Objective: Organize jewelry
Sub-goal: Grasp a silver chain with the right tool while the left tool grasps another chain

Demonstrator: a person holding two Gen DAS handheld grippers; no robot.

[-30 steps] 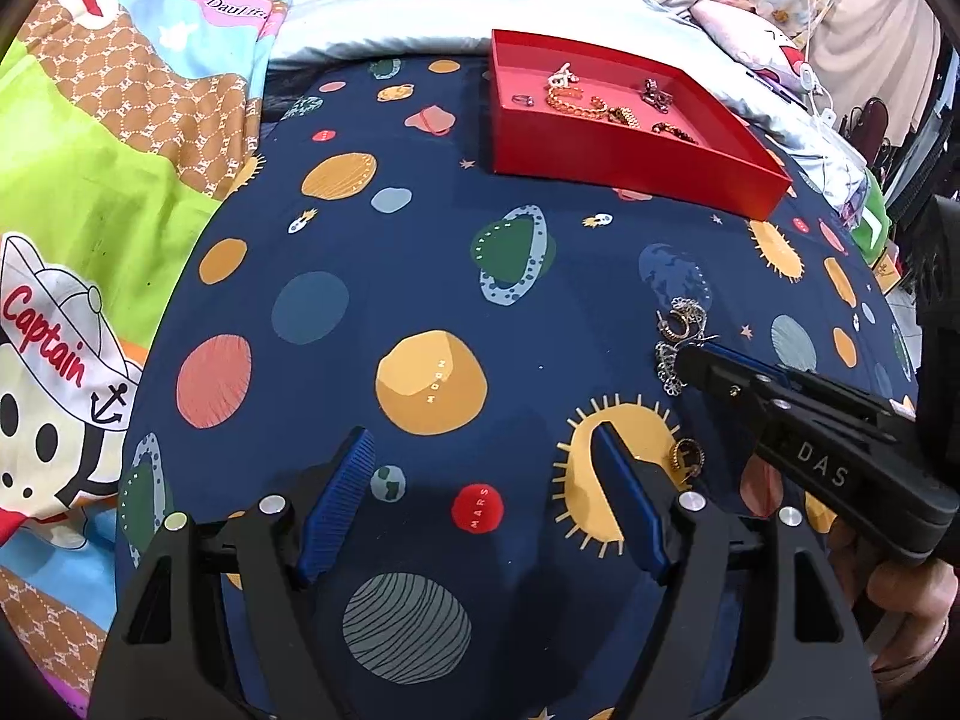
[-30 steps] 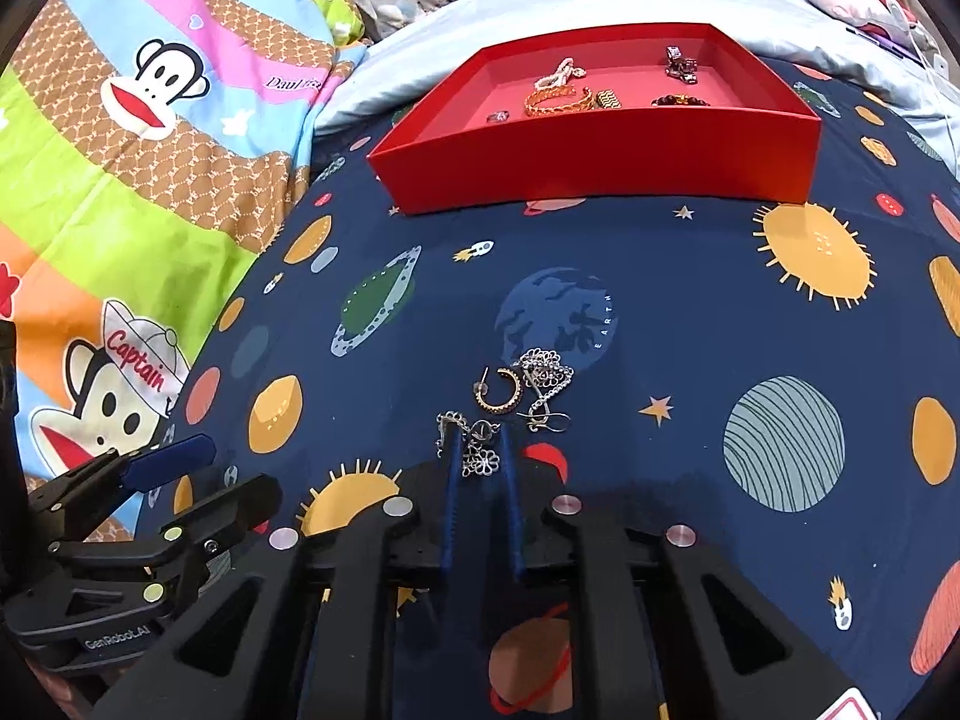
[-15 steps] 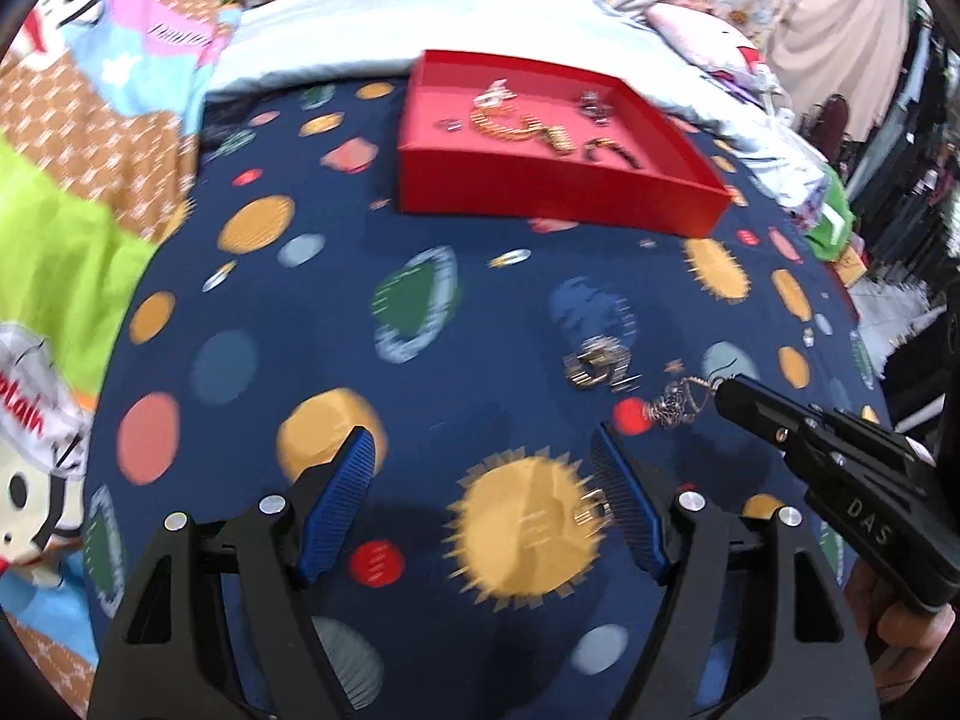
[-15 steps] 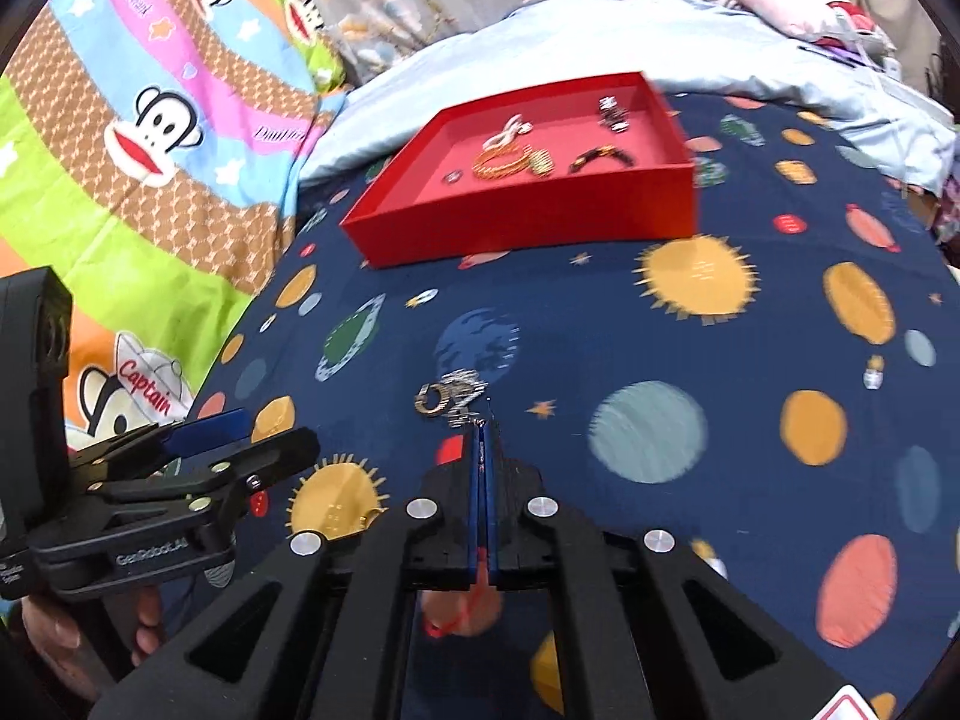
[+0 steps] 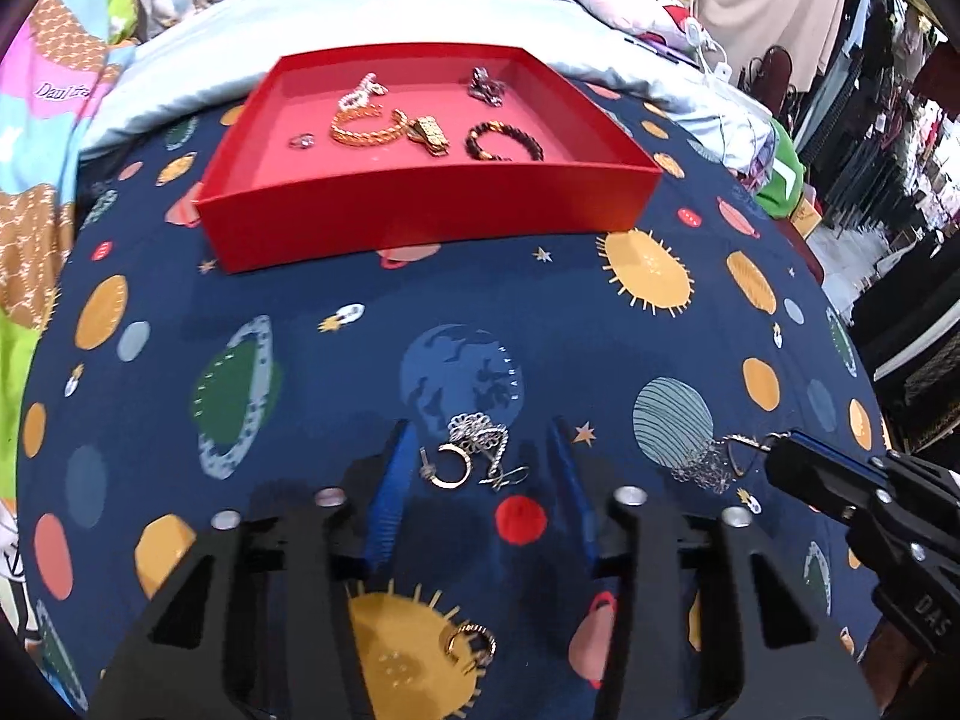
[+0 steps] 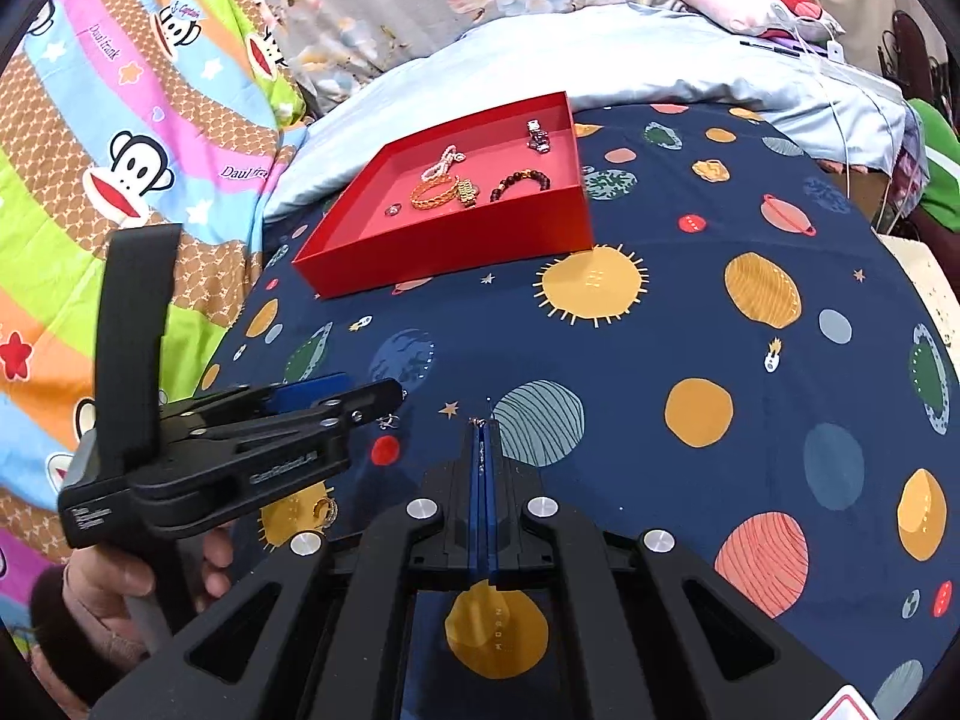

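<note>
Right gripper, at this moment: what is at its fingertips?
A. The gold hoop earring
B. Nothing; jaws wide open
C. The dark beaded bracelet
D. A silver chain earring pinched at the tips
D: in the left wrist view the right gripper has its jaws shut on the hook of a silver chain earring dangling over the blanket, while the dark beaded bracelet lies in the red tray.

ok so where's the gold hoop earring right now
In the left wrist view the gold hoop earring lies on the planet-print cloth between the closing fingers of the left hand-held gripper, beside a silver filigree earring, just above a red dot.
</note>
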